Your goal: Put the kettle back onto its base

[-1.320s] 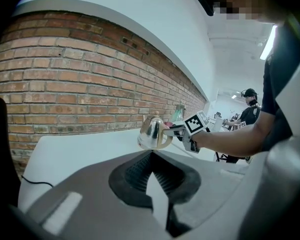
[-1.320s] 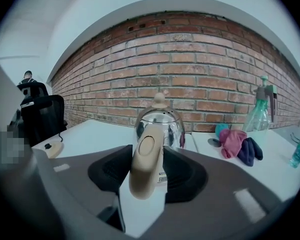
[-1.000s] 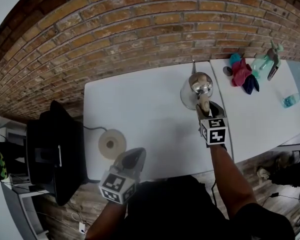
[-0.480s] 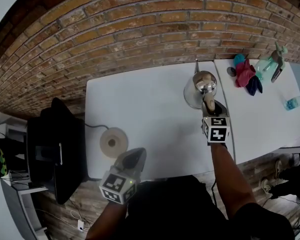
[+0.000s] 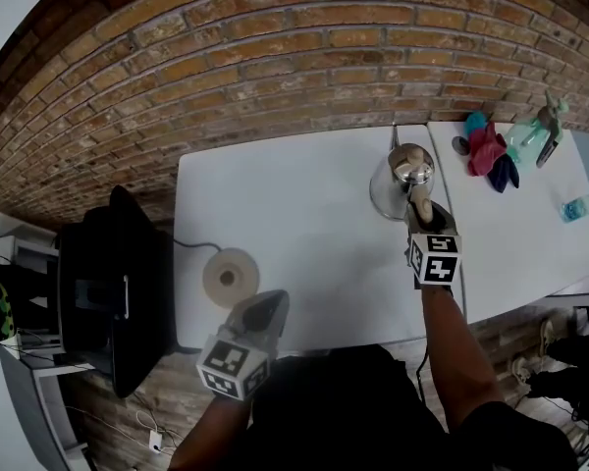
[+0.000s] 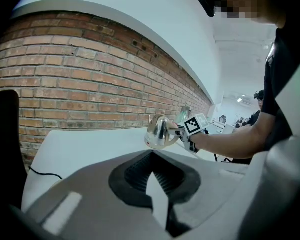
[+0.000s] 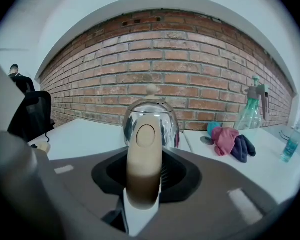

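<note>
A shiny steel kettle (image 5: 402, 180) stands on the white table (image 5: 304, 224) at the back right, its tan handle (image 7: 145, 149) pointing toward me. My right gripper (image 5: 421, 216) has just been closing, and its jaws now sit tight on both sides of that handle. The kettle's round beige base (image 5: 230, 277) lies at the front left, its black cable (image 5: 191, 246) running off the table's left edge. Just in front of the base, my left gripper (image 5: 266, 304) hovers near the table's front edge, shut on nothing. The left gripper view shows the kettle (image 6: 159, 132) far off.
A brick wall (image 5: 275, 77) runs behind the table. A second white table (image 5: 530, 234) adjoins on the right with a pile of cloths (image 5: 489, 150), a green spray bottle (image 5: 535, 126) and a small blue bottle (image 5: 574, 207). A black chair (image 5: 108, 292) stands to the left.
The right gripper's jaws have drawn in around the kettle's handle. Both hands stay where they were; only the head view has drifted a little.
</note>
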Tool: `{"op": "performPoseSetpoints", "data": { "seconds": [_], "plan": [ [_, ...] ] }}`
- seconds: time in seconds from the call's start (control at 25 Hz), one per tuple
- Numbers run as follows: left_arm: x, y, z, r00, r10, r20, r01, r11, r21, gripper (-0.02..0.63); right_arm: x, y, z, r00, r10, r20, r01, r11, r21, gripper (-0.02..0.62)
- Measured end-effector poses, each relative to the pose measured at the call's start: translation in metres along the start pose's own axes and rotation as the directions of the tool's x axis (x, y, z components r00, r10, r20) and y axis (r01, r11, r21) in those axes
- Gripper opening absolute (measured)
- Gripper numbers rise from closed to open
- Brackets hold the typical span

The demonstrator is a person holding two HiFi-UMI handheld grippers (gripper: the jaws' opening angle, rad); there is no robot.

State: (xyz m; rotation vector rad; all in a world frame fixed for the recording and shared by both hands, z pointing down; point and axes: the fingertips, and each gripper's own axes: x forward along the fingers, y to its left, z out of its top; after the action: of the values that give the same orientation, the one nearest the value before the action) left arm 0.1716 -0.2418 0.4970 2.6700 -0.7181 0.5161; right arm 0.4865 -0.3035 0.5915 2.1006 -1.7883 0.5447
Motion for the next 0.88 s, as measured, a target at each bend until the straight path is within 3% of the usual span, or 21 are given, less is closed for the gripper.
{"op": "performPoseSetpoints", "data": {
  "seconds": [0.44, 0.88],
  "plan": [
    [-0.018, 0.001, 0.004, 0.999, -0.023, 0.027, 0.023, 1.000, 0.012, 0.000, -0.033, 0.014, 0.044, 0.993, 0.014, 0.116, -0.014, 1.000, -0.002, 0.122],
    [-0.046, 0.005, 0.001, 0.999, -0.028, 0.041, 0.027, 0.999, 0.019, 0.000, -0.052, 0.035, 0.048, 0.993, 0.027, 0.117, -0.023, 0.999, -0.031, 0.100]
  ]
}}
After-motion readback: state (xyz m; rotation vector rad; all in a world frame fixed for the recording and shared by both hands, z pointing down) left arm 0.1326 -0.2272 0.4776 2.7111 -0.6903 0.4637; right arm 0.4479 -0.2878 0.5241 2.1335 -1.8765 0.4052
